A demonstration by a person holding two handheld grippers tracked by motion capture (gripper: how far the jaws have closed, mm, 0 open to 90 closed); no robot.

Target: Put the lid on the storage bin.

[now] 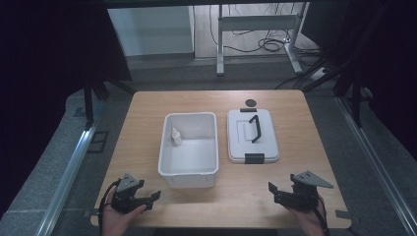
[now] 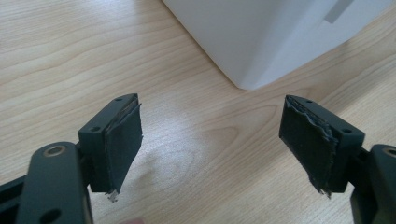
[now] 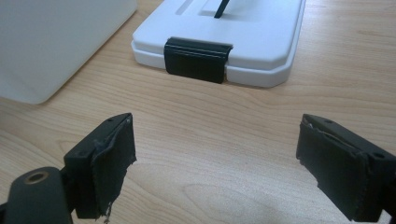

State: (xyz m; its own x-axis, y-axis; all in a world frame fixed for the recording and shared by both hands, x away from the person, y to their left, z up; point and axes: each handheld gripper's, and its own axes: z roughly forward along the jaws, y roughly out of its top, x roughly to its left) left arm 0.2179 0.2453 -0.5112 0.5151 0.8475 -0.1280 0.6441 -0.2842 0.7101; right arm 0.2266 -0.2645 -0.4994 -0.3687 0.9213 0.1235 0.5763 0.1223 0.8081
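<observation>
both jaws stood wide and empty on the left gripper [image 1: 153,197] and right gripper [image 1: 273,191]. the flat white plastic lid [image 1: 253,136] lay beside the white plastic bin [image 1: 189,173]; likely light, stiff, best taken by its black handle [image 1: 254,128].

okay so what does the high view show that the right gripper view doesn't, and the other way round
High view: the inside of the white bin, with a small white bottle standing in it, plus the left gripper, open, near the table's front edge, and a dark round disc beyond the lid.

Right gripper view: the worn black pads on the right gripper, and the lid's black latch up close.

Both: the wooden table, the white lid lying flat beside the bin, and its black handle.
</observation>
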